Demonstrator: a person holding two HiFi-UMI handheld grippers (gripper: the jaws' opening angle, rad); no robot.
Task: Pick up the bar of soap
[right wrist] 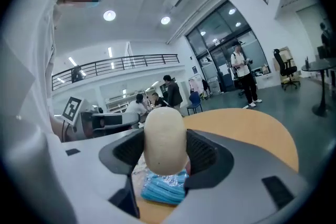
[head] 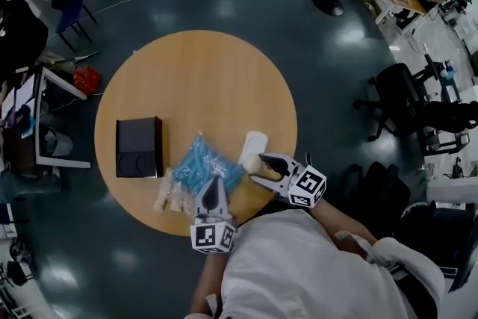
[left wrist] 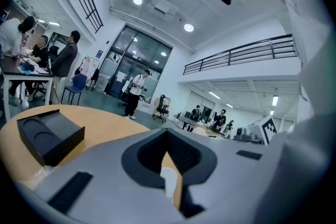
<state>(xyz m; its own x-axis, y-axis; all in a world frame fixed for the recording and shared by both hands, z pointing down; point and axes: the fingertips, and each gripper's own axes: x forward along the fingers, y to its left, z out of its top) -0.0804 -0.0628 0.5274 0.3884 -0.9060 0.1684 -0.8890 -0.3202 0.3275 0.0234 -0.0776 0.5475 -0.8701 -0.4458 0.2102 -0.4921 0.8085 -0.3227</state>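
Observation:
The bar of soap (right wrist: 165,138) is a cream oval, held upright between the jaws of my right gripper (right wrist: 165,150), which is shut on it. In the head view the soap (head: 253,163) sits at the tip of the right gripper (head: 259,166), just above the near right edge of the round wooden table (head: 194,71). My left gripper (head: 212,189) points at the table's near edge beside a blue packet (head: 200,164). Its jaws meet at the tips with nothing between them (left wrist: 168,157).
A black box (head: 139,147) lies on the table's left side, also visible in the left gripper view (left wrist: 50,134). A white oval object (head: 252,144) lies just beyond the soap. Pale packets (head: 168,198) sit left of the left gripper. Office chairs and people stand around the room.

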